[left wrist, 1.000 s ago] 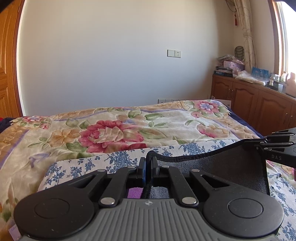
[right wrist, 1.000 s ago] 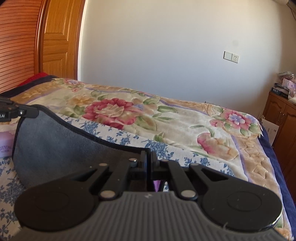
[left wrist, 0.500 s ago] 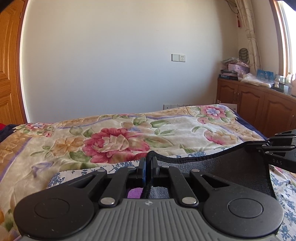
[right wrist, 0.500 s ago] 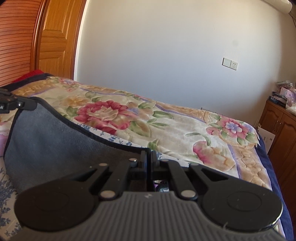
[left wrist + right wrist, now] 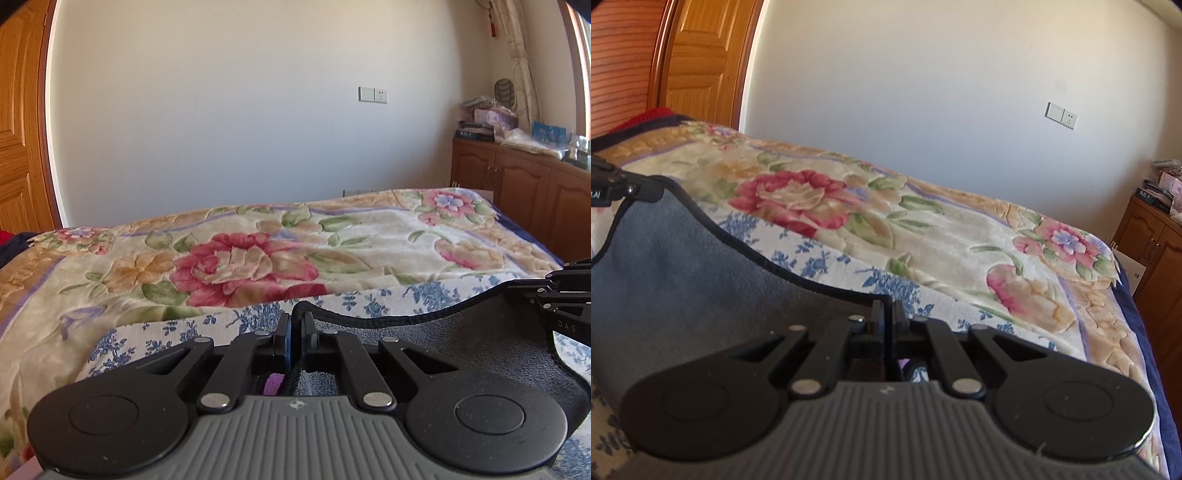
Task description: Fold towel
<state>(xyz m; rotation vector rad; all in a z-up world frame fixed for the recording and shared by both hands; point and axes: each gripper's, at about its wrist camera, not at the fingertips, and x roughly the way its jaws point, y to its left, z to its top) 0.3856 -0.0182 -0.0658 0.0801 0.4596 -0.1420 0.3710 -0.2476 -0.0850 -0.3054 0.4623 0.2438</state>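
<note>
A dark grey towel (image 5: 461,332) with a black hem hangs stretched between my two grippers above the bed. My left gripper (image 5: 295,321) is shut on its left top corner. My right gripper (image 5: 888,310) is shut on its right top corner. In the left wrist view the right gripper (image 5: 561,295) shows at the right edge, holding the hem. In the right wrist view the towel (image 5: 676,280) sags toward the left gripper (image 5: 639,190) at the left edge. The towel's lower part is hidden behind the gripper bodies.
Under the towel lies a blue-and-white flowered sheet (image 5: 177,328) on a bed with a big floral blanket (image 5: 243,258). A wooden cabinet (image 5: 517,192) with clutter stands at the right. A wooden door (image 5: 698,62) is at the left; a plain wall is behind.
Both grippers have risen with the towel, lifting its top edge higher above the bed. More of the wall and less of the flowered sheet shows. Both stay shut on their corners.
</note>
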